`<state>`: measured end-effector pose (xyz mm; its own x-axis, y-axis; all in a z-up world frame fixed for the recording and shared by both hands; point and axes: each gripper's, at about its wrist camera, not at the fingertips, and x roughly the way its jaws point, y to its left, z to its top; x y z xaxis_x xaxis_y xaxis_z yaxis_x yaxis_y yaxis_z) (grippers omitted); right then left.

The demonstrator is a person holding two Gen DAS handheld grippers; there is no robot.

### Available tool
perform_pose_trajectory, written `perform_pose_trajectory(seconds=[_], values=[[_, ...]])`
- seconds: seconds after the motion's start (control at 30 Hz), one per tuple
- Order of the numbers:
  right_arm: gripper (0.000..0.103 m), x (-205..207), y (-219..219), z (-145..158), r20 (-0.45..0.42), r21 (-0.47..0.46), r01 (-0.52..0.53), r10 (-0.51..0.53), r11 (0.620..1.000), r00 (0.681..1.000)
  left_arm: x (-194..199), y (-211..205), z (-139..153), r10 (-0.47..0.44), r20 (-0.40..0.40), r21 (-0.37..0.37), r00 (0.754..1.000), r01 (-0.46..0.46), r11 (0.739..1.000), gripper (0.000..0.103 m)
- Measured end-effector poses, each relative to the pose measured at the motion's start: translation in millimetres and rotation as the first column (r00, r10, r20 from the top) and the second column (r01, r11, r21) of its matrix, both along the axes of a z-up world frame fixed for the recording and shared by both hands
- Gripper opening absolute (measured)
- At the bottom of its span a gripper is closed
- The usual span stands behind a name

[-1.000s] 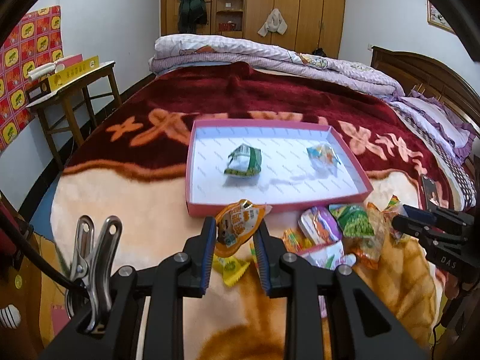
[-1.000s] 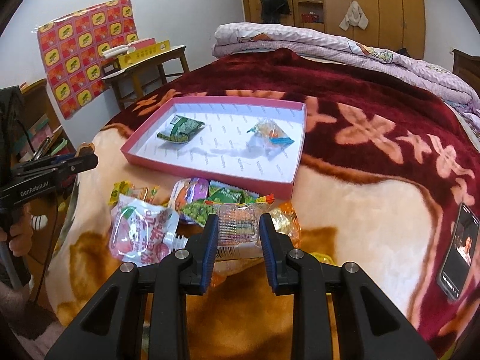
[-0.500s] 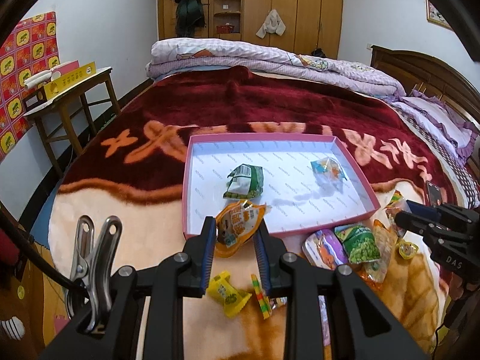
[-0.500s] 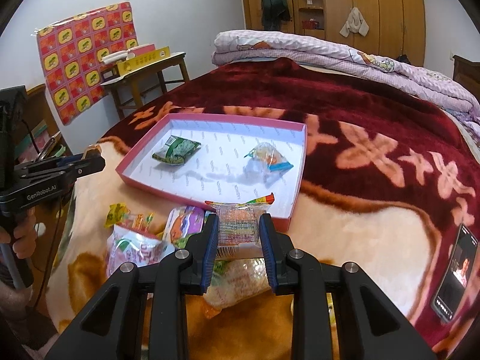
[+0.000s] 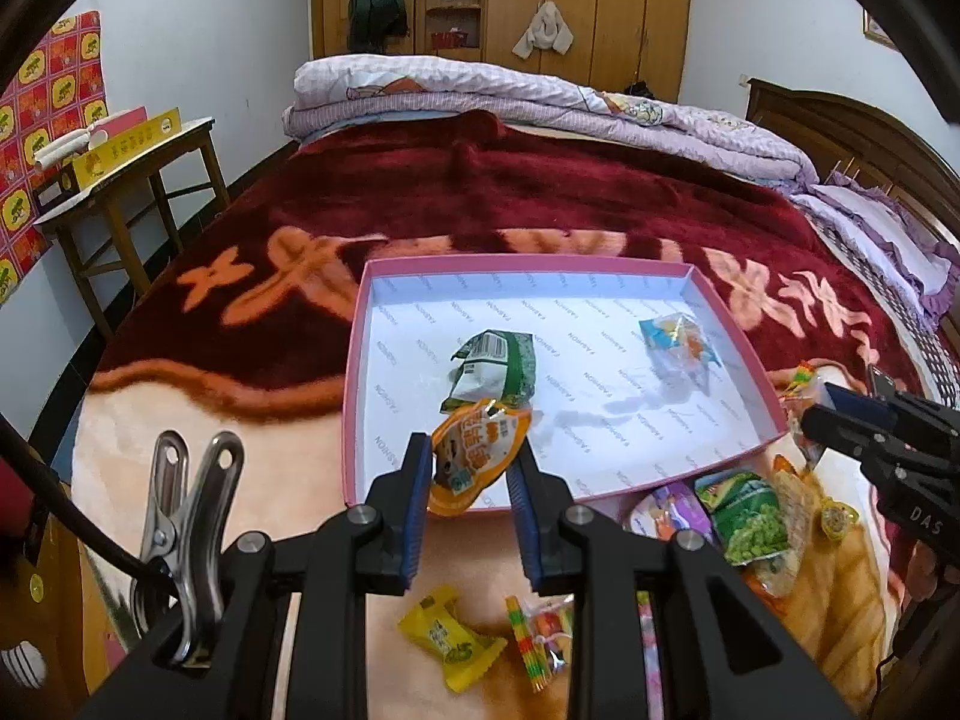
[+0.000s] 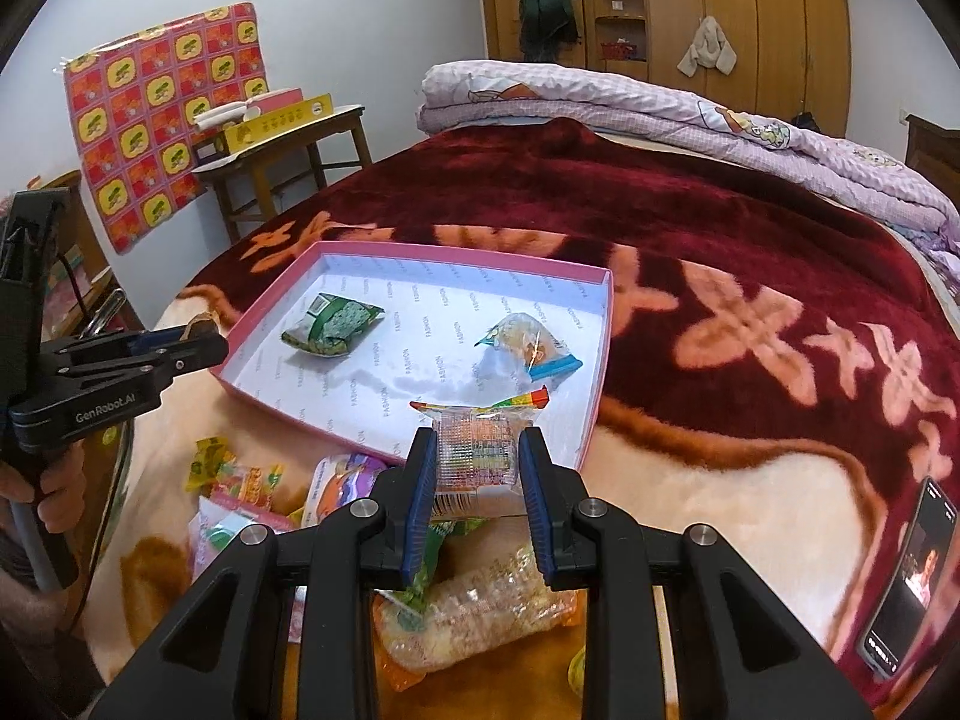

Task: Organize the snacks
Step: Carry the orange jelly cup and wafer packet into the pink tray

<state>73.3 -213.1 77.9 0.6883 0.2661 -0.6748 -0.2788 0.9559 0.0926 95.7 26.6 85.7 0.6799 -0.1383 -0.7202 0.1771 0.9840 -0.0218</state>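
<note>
both hands are loaded. the left gripper (image 5: pixel 470 461) is clamped on an orange packet (image 5: pixel 477 450), which hangs over the near edge of the pink tray (image 5: pixel 354 360). the right gripper (image 6: pixel 476 463) is pinched on a clear packet (image 6: pixel 477 450) with rainbow-striped ends, just over the tray's near right corner. neither packet is down yet.

as for progress, i'd say it is early. two snacks already lie in the tray: a green packet (image 5: pixel 492 369) near the middle and a clear bag (image 5: pixel 678 342) with blue and orange on it toward the far right. with the two in the air, that would make four once they are let go. plenty is left out on the blanket (image 5: pixel 240 450) in front of the tray: a yellow sweet (image 5: pixel 447 639), a striped candy stick (image 5: pixel 528 642), a green pea bag (image 5: pixel 750 519), a purple packet (image 5: pixel 666 510), and, seen from the right wrist, a pale crispy bag (image 6: pixel 474 612) under the gripper and a small heap of wrappers (image 6: pixel 240 480) to the left.

some of it is hard to read. the pile by the tray overlaps, so i can't count it or say where one wrapper ends. both grippers' black arms cover the blanket nearest the person, and anything under them is hidden. the print on the packets is too small or curled to make out. a phone (image 6: pixel 909 570) lies well off to the right, half cut by the dark rim of the lens. whether the held packets are touching the tray wall or hanging just above it, i can't tell.
</note>
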Motion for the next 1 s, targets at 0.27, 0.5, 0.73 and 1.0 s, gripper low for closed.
perform_pose_trajectory(seconds=[0.27, 0.5, 0.73, 1.0], values=[[0.029, 17.3, 1.9, -7.2, -0.014, -0.004, 0.013, -0.013, 1.000, 1.000, 19.1, 0.3, -14.7, 0.007, -0.028, 0.000, 1.000, -0.007, 1.000, 0.027], [0.029, 30.4, 5.0, -13.2, -0.015, -0.018, 0.016, -0.016, 1.000, 1.000, 31.2, -0.6, -24.3, 0.011, -0.044, 0.005, 0.999, -0.010, 1.000, 0.027], [0.029, 40.8, 7.2, -22.2, -0.027, -0.029, 0.013, -0.014, 0.999, 1.000, 42.0, -4.4, -33.3, 0.010, -0.053, 0.021, 0.999, -0.009, 1.000, 0.027], [0.029, 50.6, 5.8, -33.6, -0.046, -0.034, 0.020, -0.022, 0.999, 0.999, 50.7, -8.6, -44.8, 0.011, -0.066, 0.044, 0.998, -0.008, 0.999, 0.025]])
